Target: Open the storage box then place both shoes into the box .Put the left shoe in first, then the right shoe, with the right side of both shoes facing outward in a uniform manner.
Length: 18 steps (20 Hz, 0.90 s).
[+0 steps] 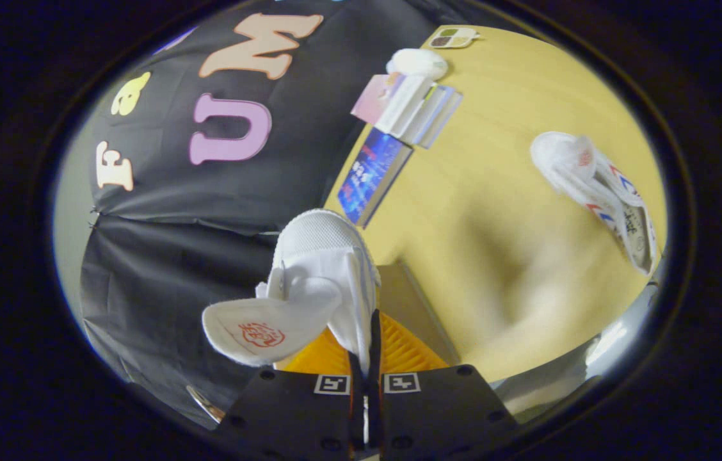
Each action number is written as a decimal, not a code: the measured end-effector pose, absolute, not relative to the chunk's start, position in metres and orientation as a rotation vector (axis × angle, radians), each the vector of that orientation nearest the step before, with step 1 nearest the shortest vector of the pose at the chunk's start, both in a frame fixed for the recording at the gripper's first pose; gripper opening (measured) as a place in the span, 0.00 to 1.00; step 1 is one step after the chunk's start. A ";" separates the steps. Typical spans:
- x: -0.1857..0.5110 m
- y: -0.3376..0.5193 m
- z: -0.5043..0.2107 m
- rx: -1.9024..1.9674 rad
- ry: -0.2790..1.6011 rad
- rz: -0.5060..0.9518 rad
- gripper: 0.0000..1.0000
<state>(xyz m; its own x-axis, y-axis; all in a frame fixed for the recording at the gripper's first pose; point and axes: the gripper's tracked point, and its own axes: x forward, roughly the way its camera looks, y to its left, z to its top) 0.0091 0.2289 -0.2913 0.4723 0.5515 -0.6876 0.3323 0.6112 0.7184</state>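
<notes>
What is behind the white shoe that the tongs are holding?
The tongs are shut on the white shoe. Behind it are a blue book, the yellow table and the black cloth wall. What lies directly behind the shoe is covered.

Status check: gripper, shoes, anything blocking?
Gripper shut on a white shoe, held up off the table. Second shoe lies on the table, beyond the fingers. Books by the wall, well clear.

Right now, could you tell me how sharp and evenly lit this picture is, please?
Gripper view: the held shoe, pinched between the fingers, is fairly sharp; the table carries a soft, smeared shadow ahead of the fingers; the fisheye bends the books and the second shoe; there is glare on the shiny edge beyond that shoe.
</notes>
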 end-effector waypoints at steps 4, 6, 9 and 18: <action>0.019 0.301 -0.277 0.869 1.093 0.237 0.05; 0.019 0.334 -0.290 0.833 1.105 0.246 0.05; 0.010 0.369 -0.322 0.766 1.154 0.228 0.05; -0.011 0.397 -0.399 0.551 1.223 0.140 0.05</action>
<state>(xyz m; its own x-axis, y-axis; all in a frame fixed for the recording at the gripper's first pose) -0.0108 0.3970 -0.3986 0.3507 0.3902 -0.8513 0.1877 0.8613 0.4721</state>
